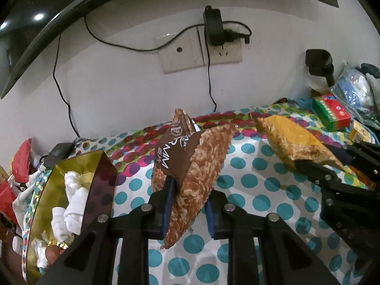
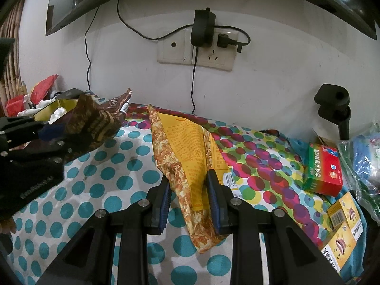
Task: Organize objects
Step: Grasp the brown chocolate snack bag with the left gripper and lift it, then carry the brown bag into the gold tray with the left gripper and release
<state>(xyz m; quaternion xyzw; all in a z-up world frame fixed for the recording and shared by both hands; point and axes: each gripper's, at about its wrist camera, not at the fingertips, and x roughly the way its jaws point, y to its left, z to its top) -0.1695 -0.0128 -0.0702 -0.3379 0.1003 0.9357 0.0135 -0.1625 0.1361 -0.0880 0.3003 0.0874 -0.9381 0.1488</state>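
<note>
Your left wrist camera looks forward along its fingers, close over the polka-dot cloth (image 1: 261, 166), toward the wall socket (image 1: 201, 49). Your right wrist camera faces the same wall from further right. Both views share the cloth, socket and green-red box (image 2: 323, 171).

Brown packet (image 1: 190, 166), yellow-orange packet (image 2: 190, 166), gold tin (image 1: 71, 166), teal-dotted white cloth (image 2: 95, 178), red/green box (image 2: 324, 168).

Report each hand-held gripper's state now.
Left hand-held gripper: shut on brown crinkly snack packet.
Right hand-held gripper: shut on yellow crinkly snack packet.
</note>
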